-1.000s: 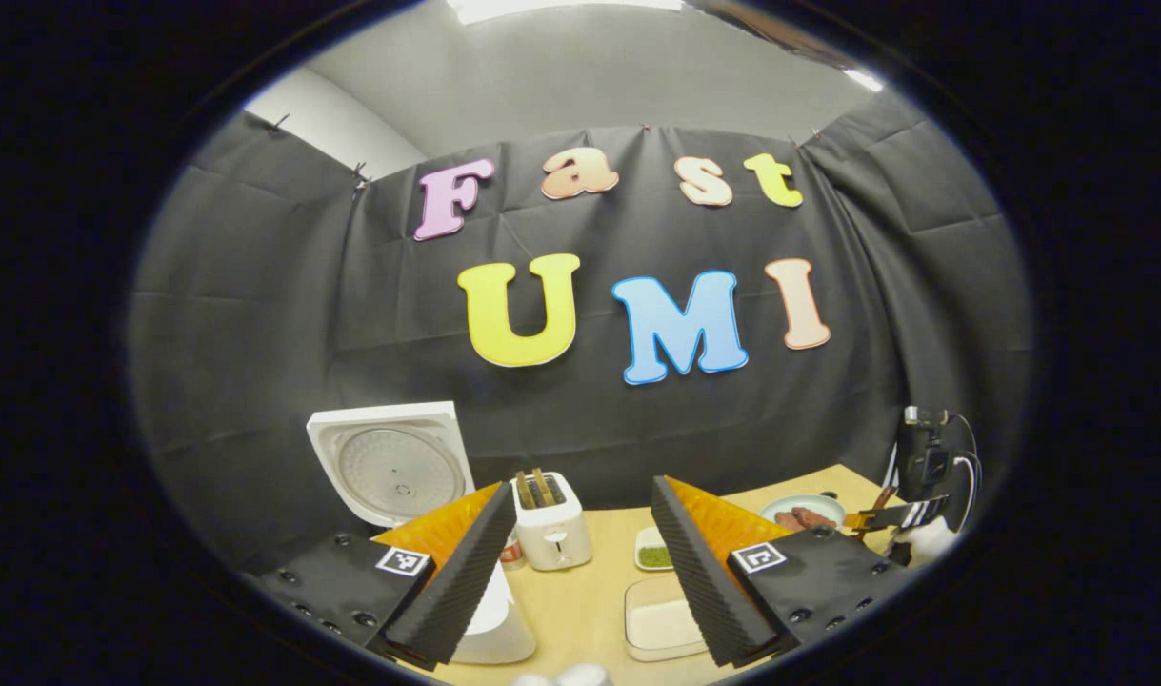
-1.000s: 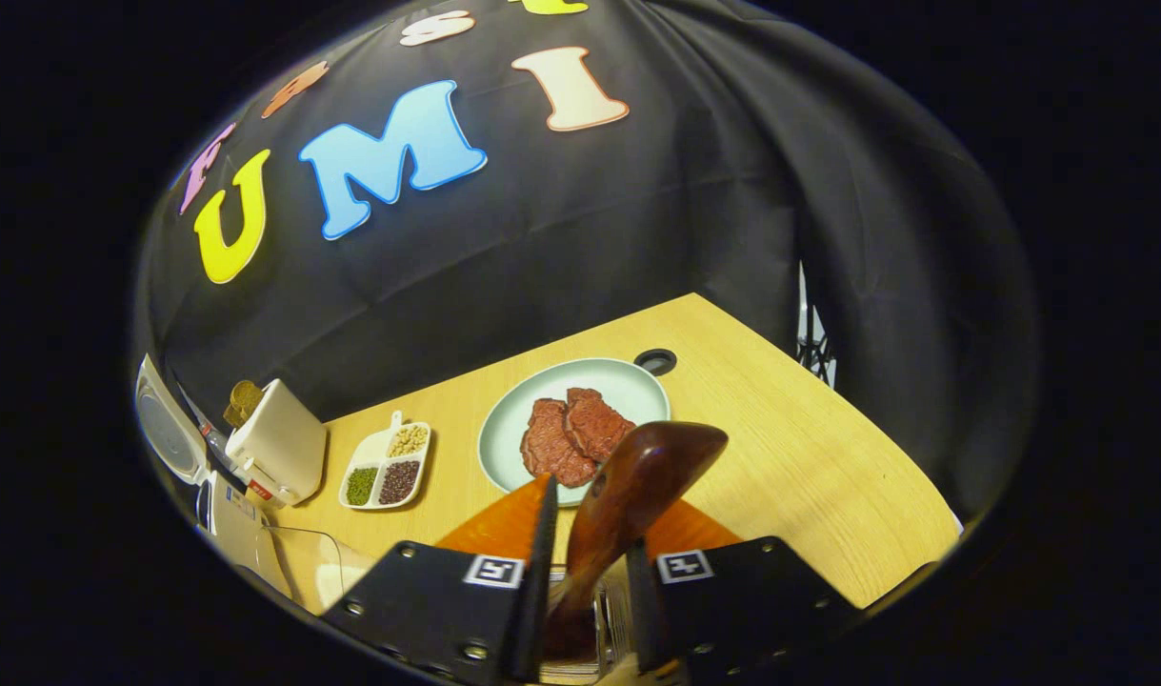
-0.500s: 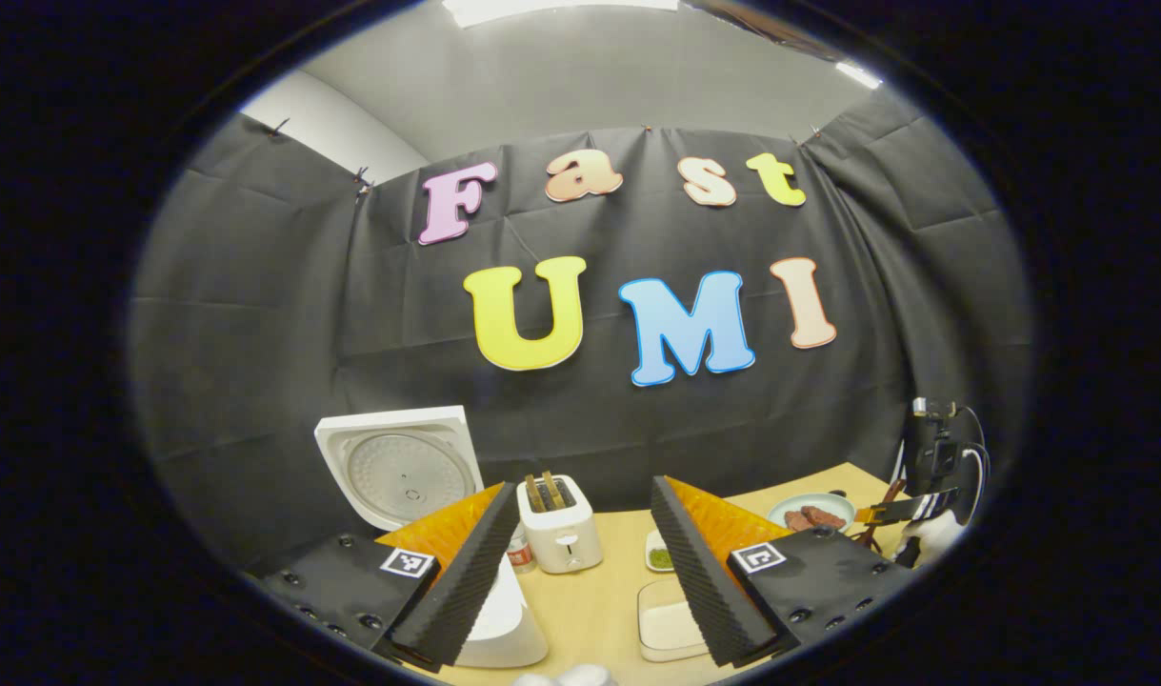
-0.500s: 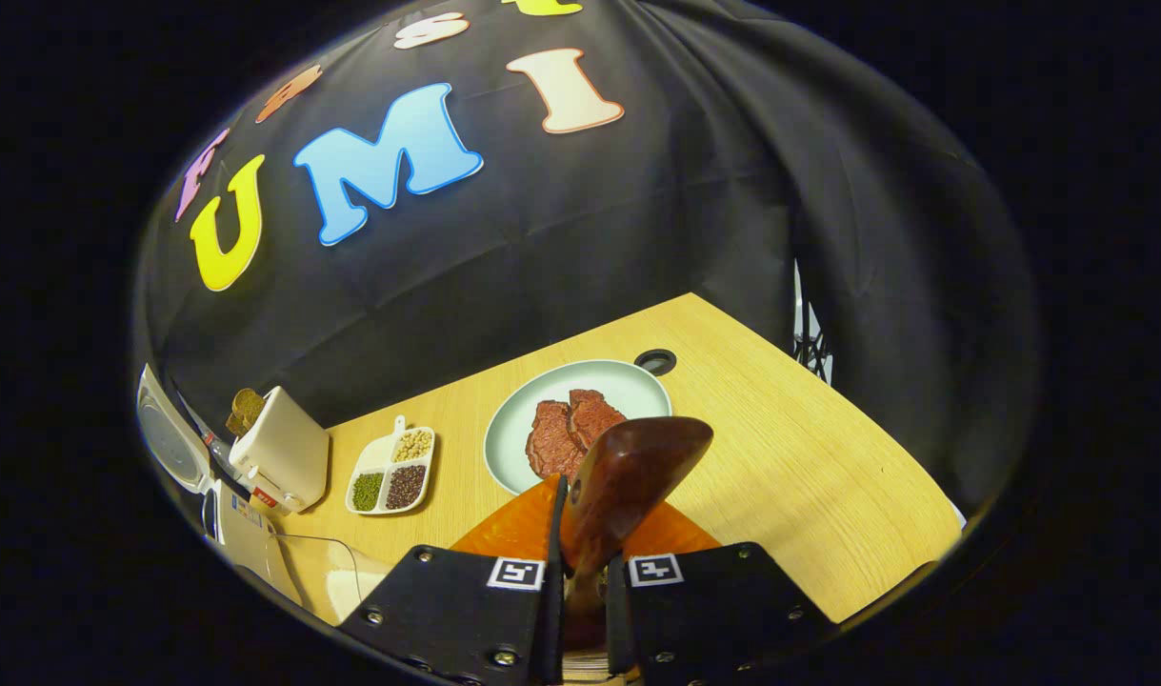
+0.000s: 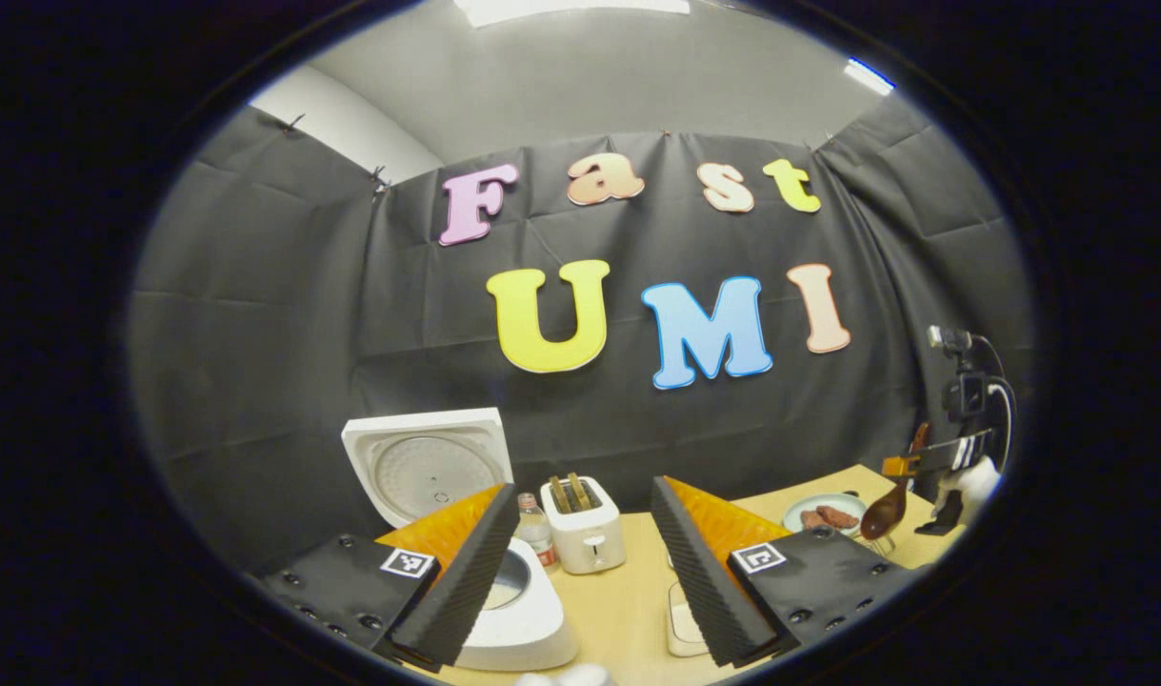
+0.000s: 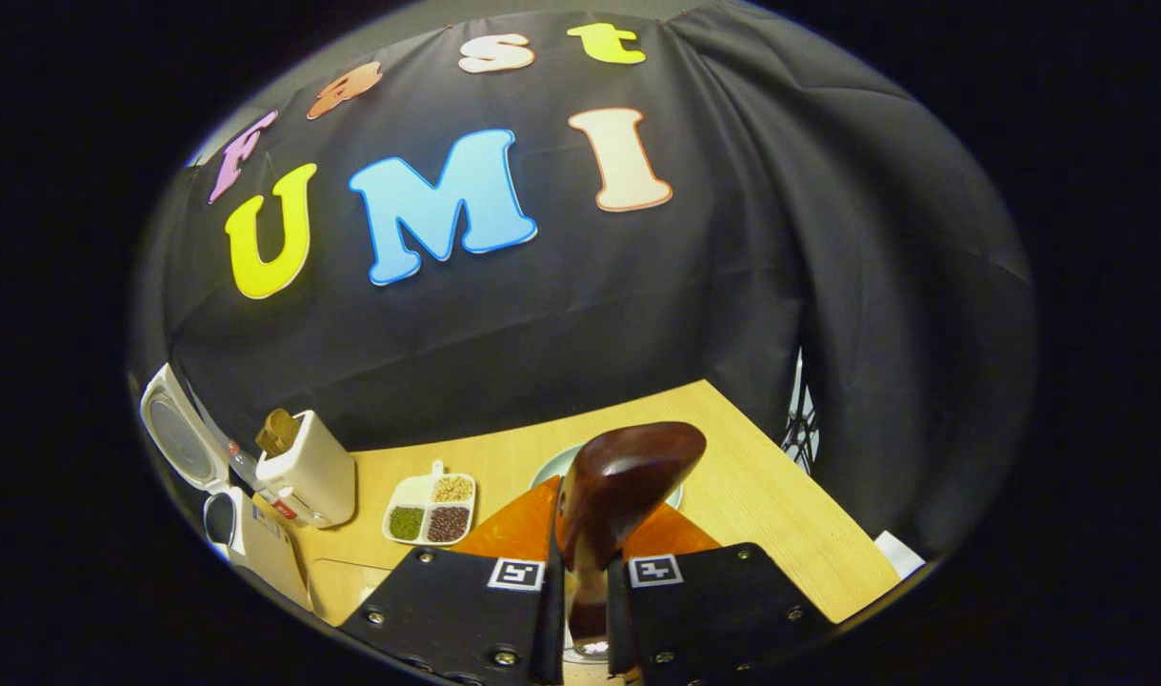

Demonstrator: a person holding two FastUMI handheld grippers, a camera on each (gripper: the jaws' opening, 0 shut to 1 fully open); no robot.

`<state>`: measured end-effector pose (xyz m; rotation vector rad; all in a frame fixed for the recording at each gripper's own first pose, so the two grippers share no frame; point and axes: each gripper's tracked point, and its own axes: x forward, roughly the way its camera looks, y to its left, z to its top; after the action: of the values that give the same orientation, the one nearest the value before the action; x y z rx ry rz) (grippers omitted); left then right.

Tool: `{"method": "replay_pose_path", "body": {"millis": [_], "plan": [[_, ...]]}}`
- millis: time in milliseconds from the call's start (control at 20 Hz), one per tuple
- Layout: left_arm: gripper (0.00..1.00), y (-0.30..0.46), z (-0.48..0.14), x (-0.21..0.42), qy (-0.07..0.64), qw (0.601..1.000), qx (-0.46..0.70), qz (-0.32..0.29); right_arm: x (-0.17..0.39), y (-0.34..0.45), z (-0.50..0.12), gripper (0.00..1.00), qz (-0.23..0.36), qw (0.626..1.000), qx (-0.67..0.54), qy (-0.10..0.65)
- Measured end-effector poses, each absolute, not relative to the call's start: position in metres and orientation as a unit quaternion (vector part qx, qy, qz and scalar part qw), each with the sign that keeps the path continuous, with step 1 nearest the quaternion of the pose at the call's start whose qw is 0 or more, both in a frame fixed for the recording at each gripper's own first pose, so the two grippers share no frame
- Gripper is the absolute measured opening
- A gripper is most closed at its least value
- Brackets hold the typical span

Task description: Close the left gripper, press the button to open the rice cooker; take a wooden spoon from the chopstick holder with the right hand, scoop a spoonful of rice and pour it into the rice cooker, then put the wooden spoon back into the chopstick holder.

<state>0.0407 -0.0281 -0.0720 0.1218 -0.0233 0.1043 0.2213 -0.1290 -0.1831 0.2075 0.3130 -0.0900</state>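
Observation:
My right gripper (image 6: 585,564) is shut on the handle of the dark wooden spoon (image 6: 628,481), whose bowl stands up in front of the camera. In the left gripper view the same spoon (image 5: 883,514) hangs bowl-down from that gripper (image 5: 923,465), above the table's far right. The white rice cooker (image 5: 528,619) stands by my left finger with its lid (image 5: 428,462) raised. It also shows at the left as the cooker (image 6: 247,538). My left gripper (image 5: 583,488) is open and holds nothing. A shallow rice box (image 5: 678,619) lies partly behind its right finger.
A white toaster (image 5: 585,526) with bread and a small bottle (image 5: 534,530) stand behind the cooker. A divided dish of beans (image 6: 430,510) and a pale plate with meat (image 5: 823,514) lie on the wooden table (image 6: 780,514). Black cloth closes the back and sides.
My right gripper closed on the spoon's handle and lifted it clear above the table. The left gripper stayed open while its view drifted a little to the left.

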Motion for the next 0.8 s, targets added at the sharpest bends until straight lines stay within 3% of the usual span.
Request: {"method": "replay_pose_path", "body": {"millis": [350,400,500,800], "plan": [[0.95,-0.007,-0.071,0.034,-0.012,0.997,0.057,0.047,0.205,-0.035,-0.114,0.18,0.02,0.987,0.102,0.125],[0.99,-0.002,-0.068,0.032,-0.016,0.997,0.057,0.049,0.201,-0.019,-0.111,0.18,0.031,0.987,0.095,0.125],[0.95,0.005,-0.068,0.029,-0.018,0.997,0.055,0.051,0.196,0.01,-0.114,0.18,0.048,0.987,0.083,0.125],[0.99,0.024,-0.083,0.019,-0.009,0.996,0.065,0.063,0.188,0.076,-0.166,0.18,0.087,0.985,-0.01,0.149]]}}
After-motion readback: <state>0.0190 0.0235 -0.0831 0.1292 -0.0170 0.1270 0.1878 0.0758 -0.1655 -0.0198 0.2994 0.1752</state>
